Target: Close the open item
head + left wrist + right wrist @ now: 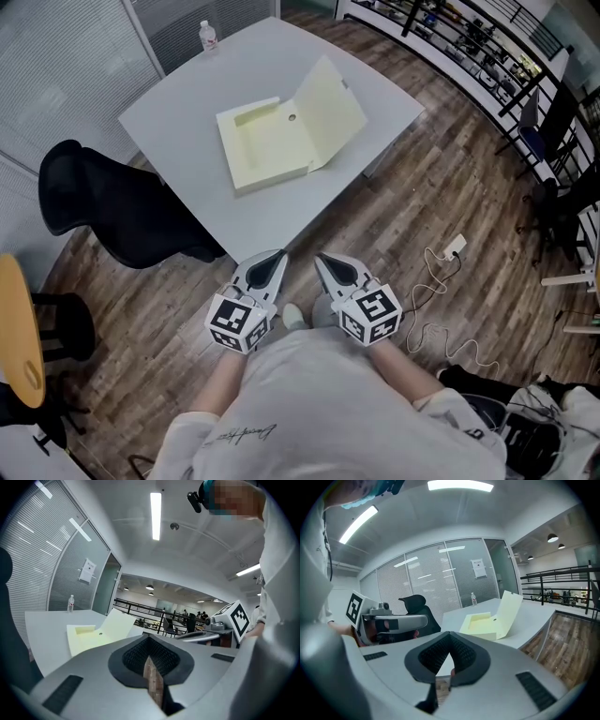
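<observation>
A pale yellow box file (281, 136) lies open on the white table (187, 94), its lid (333, 108) standing up on the right side. It also shows in the left gripper view as the file (93, 637) and in the right gripper view as the file (490, 620). My left gripper (272, 258) and right gripper (326, 262) are held close to my body, over the wooden floor, short of the table's near corner. Both are shut with nothing in them: left jaws (151, 660) and right jaws (449, 656) leave only a sliver.
A plastic bottle (208, 36) stands at the table's far corner. A black office chair (103, 211) sits left of the table. A cable with a plug (455, 247) trails on the floor to the right. A railing (487, 47) runs along the far right.
</observation>
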